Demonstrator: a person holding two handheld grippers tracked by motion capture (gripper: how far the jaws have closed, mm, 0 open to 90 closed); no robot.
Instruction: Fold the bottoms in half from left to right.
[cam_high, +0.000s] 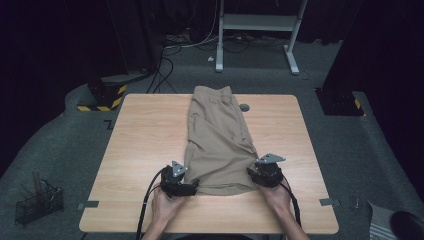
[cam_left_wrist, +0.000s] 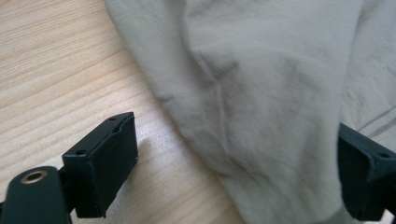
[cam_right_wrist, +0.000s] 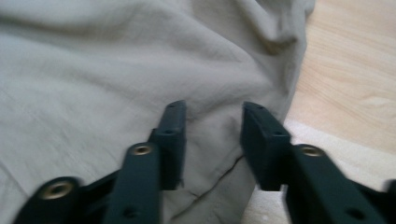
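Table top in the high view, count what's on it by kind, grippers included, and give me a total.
Tan trousers: 1
Black grippers: 2, left gripper and right gripper
Grey round cap set in the table: 1
Total: 4

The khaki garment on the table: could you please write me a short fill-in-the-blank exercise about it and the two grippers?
1. The khaki garment lies on a ____ table.
2. The left gripper has its jaws ____, with one jaw over bare wood.
3. The right gripper is over the garment's ____ near corner, seen from the high view.

Missing words: wooden; open; right
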